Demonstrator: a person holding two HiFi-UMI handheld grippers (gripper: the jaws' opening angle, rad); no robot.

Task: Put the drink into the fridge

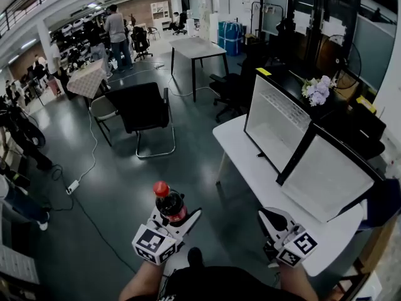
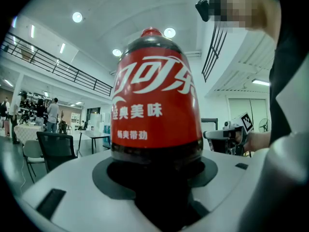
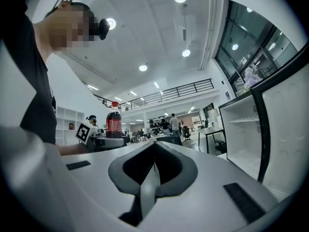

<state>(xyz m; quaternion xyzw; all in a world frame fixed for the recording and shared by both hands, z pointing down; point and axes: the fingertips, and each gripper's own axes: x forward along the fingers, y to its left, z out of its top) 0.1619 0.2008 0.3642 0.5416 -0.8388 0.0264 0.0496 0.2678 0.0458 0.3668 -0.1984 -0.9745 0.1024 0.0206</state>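
A cola bottle (image 1: 169, 204) with a red cap and red label stands upright in my left gripper (image 1: 177, 217), which is shut on its base, low over the floor left of the table. In the left gripper view the bottle (image 2: 154, 105) fills the middle, rising from between the jaws of that gripper (image 2: 157, 178). My right gripper (image 1: 266, 215) hangs by the table's near edge, shut with nothing in it (image 3: 153, 149). The small black fridge (image 1: 276, 121) stands on the white table (image 1: 250, 162) with its door (image 1: 326, 174) swung open, showing a white inside. From the right gripper view the bottle (image 3: 114, 122) is at the left and the fridge (image 3: 241, 139) at the right.
A black chair (image 1: 143, 108) and a dark-legged table (image 1: 197, 47) stand on the grey floor ahead. A cable with a power strip (image 1: 73, 185) lies at the left. Flowers (image 1: 318, 89) sit on top of the fridge. People (image 1: 116, 30) stand far back.
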